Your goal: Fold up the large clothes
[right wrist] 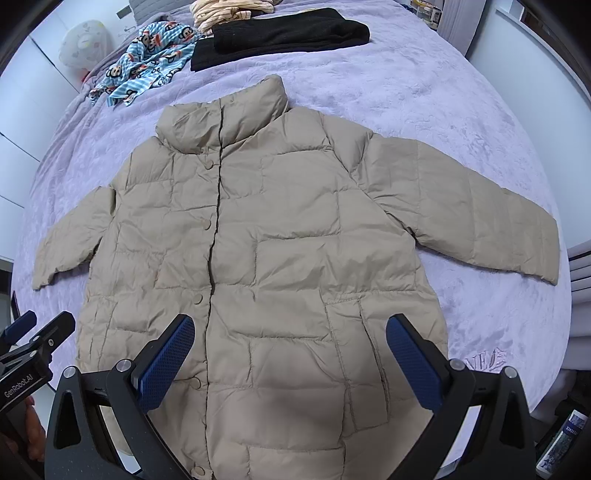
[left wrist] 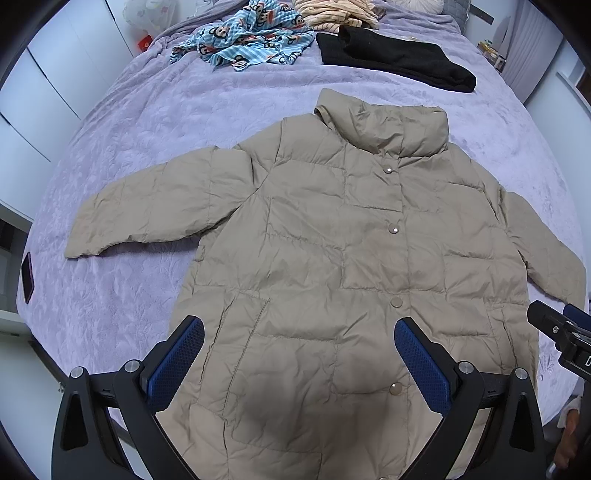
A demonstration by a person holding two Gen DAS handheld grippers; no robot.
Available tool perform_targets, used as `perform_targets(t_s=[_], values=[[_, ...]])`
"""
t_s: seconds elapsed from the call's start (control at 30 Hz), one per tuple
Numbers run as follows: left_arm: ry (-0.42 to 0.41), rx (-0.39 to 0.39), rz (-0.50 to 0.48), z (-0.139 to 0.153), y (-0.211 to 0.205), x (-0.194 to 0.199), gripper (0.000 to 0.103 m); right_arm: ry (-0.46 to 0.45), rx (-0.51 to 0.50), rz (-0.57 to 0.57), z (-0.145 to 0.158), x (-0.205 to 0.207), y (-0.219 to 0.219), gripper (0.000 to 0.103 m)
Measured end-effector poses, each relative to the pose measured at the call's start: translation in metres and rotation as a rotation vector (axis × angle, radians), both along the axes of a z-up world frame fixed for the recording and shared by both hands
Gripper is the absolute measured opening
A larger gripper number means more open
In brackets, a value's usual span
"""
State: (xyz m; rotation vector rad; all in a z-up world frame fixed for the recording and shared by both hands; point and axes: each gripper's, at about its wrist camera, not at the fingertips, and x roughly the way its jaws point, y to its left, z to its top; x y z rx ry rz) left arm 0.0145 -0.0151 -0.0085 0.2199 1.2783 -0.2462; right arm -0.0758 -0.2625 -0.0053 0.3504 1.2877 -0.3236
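A beige quilted puffer jacket (left wrist: 325, 251) (right wrist: 280, 240) lies flat and face up on the purple bedspread (left wrist: 155, 122) (right wrist: 424, 96), buttoned, collar away from me, both sleeves spread sideways. My left gripper (left wrist: 299, 328) hovers open over the jacket's lower left front, blue pads wide apart, nothing between them. My right gripper (right wrist: 290, 325) hovers open over the lower right front near the pocket seam. Each gripper's tip shows at the edge of the other's view: the right gripper (left wrist: 561, 332), the left gripper (right wrist: 33, 336).
At the far end of the bed lie a blue cartoon-print garment (left wrist: 247, 37) (right wrist: 147, 55), a folded black garment (left wrist: 399, 59) (right wrist: 280, 33) and a cream striped garment (left wrist: 332, 13) (right wrist: 225, 11). A dark phone-like object (left wrist: 26, 277) rests at the bed's left edge. White cupboards (left wrist: 40, 92) stand on the left.
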Motion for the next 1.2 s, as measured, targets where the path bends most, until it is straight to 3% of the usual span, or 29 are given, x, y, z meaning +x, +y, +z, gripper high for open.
perform_targets(t_s=[1.2], values=[[0.008,0.009,0.000,0.0024,-0.0004,-0.0034,0.103,-0.006,0.009,-0.002,0.0006,0.0010,-0.0031,0.103]])
